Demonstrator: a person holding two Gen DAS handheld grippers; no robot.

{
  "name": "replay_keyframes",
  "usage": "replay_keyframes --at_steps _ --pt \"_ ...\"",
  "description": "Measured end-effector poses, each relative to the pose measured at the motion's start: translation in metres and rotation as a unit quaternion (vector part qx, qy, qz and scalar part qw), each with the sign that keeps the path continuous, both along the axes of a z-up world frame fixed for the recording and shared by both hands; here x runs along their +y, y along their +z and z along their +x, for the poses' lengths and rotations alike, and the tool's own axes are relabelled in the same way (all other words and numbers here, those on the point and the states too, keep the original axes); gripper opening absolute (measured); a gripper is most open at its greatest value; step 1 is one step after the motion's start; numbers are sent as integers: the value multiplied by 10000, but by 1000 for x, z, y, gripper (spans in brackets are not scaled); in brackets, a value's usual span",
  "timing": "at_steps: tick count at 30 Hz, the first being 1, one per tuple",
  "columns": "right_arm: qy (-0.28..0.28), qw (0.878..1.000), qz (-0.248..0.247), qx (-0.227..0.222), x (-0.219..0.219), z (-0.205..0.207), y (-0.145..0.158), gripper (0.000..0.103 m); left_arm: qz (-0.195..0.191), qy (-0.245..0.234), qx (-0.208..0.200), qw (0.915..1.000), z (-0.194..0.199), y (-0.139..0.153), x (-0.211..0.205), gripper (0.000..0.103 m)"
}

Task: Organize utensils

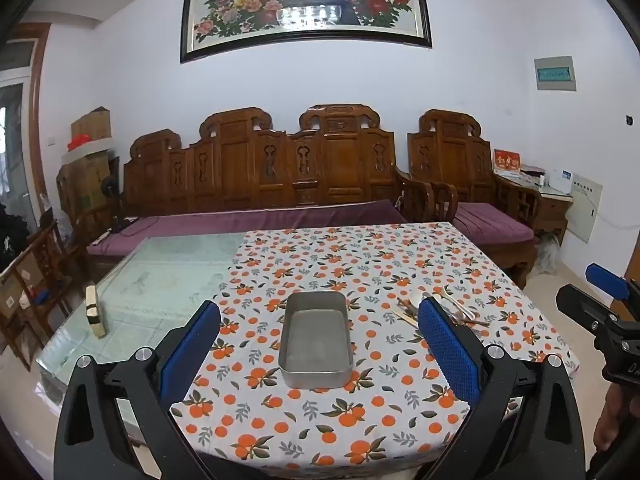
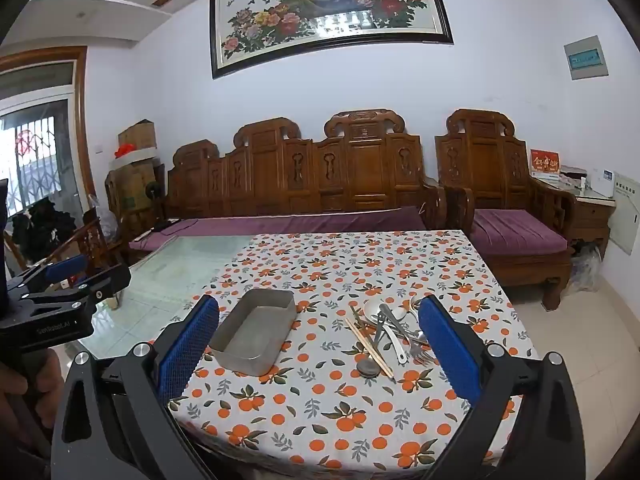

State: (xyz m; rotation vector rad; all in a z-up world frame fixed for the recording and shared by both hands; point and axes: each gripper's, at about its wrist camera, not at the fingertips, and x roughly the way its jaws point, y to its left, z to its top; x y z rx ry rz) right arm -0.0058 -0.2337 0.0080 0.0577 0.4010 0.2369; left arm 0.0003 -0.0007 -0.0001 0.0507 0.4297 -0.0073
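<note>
An empty metal tray [image 1: 317,344] sits on the orange-print tablecloth [image 1: 360,264], straight ahead of my left gripper [image 1: 320,344], which is open and empty above the table's near edge. The tray also shows in the right wrist view [image 2: 256,330]. A pile of utensils [image 2: 390,326] lies right of the tray: spoons, forks and wooden chopsticks [image 2: 370,346]. In the left wrist view the pile [image 1: 452,308] is partly hidden behind the right finger. My right gripper [image 2: 320,344] is open and empty, near the front edge, short of the pile.
A small round metal disc [image 2: 367,369] lies beside the chopsticks. A sponge-like block [image 1: 95,312] stands on the bare glass table part [image 1: 168,276] at left. A wooden sofa [image 1: 280,176] and chair [image 1: 472,176] stand behind the table.
</note>
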Motion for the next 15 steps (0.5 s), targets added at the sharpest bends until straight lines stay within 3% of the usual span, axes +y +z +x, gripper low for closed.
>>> replay_keyframes --at_steps 15 --pt "7 10000 9 -4 0 -1 0 100 -16 3 -29 10000 1 -4 -16 95"
